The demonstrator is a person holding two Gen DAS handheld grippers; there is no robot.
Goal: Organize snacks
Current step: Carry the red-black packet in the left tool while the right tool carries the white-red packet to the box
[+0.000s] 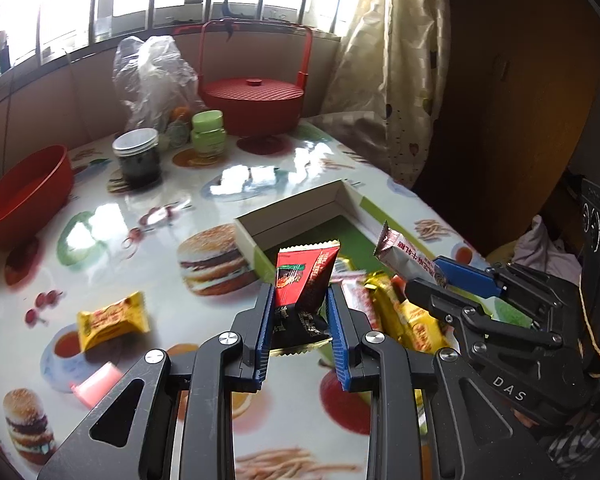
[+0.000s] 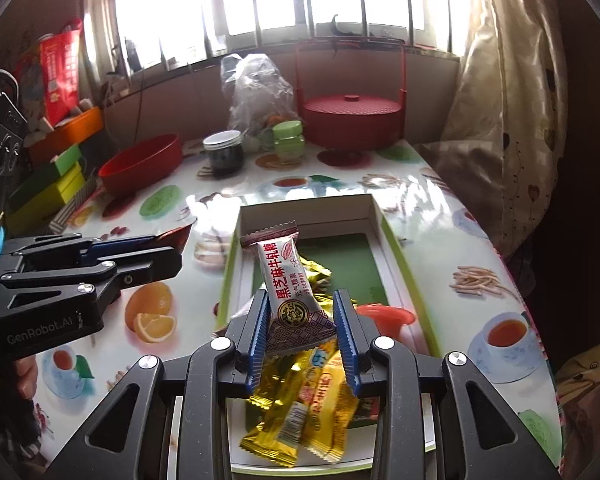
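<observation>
My left gripper [image 1: 300,316] is shut on a red and black snack packet [image 1: 304,280], held up near the left rim of the green-lined box [image 1: 300,210]. To its right, my right gripper [image 1: 436,276] holds a white nougat packet [image 1: 404,254] over the box. In the right wrist view my right gripper [image 2: 302,316] is shut on that white nougat packet [image 2: 290,280] above the box [image 2: 374,216]. Yellow and gold snack packets [image 2: 308,412] lie in the box below it. My left gripper [image 2: 168,248] comes in from the left. A yellow snack packet [image 1: 112,320] and a pink jelly cup [image 1: 96,386] lie on the table.
At the back of the printed tablecloth stand a red bowl [image 1: 28,192], a dark jar [image 1: 138,156], a green jar [image 1: 208,132], a plastic bag [image 1: 152,76] and a red lidded basket [image 1: 256,100]. A red jelly cup [image 2: 386,318] sits in the box. Stacked boxes [image 2: 56,188] line the left side. A curtain [image 2: 512,120] hangs on the right.
</observation>
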